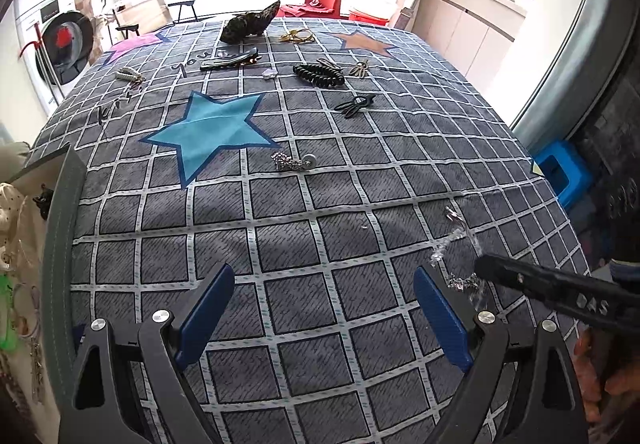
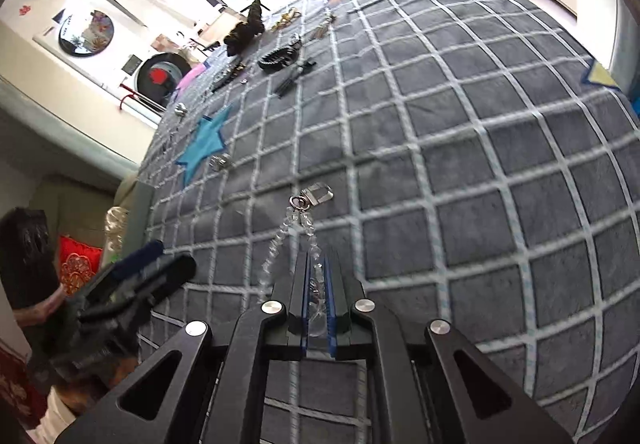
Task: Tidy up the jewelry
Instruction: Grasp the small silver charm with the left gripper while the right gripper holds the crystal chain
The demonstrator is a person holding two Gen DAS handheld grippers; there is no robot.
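A clear crystal bead strand [image 2: 298, 228] with a ring and a clear charm [image 2: 318, 194] runs forward out of my right gripper [image 2: 317, 260], whose blue pads stand narrowly apart and pinch its near end. In the left wrist view the same strand [image 1: 456, 240] dangles from the right gripper's tip [image 1: 482, 266] over the checked bedspread [image 1: 320, 228]. My left gripper [image 1: 323, 273] is open with nothing between its fingers, just left of the strand. In the right wrist view the left gripper [image 2: 154, 264] shows blurred at the left.
Farther off on the bedspread lie a silver chain with a disc [image 1: 292, 162], a black clip [image 1: 354, 104], a black coil hair tie [image 1: 318, 74], a black barrette [image 1: 230, 60], gold pieces [image 1: 298, 36] and a dark patterned clip [image 1: 250, 24]. A grey-edged organizer [image 1: 60, 244] with hung jewelry stands at the left.
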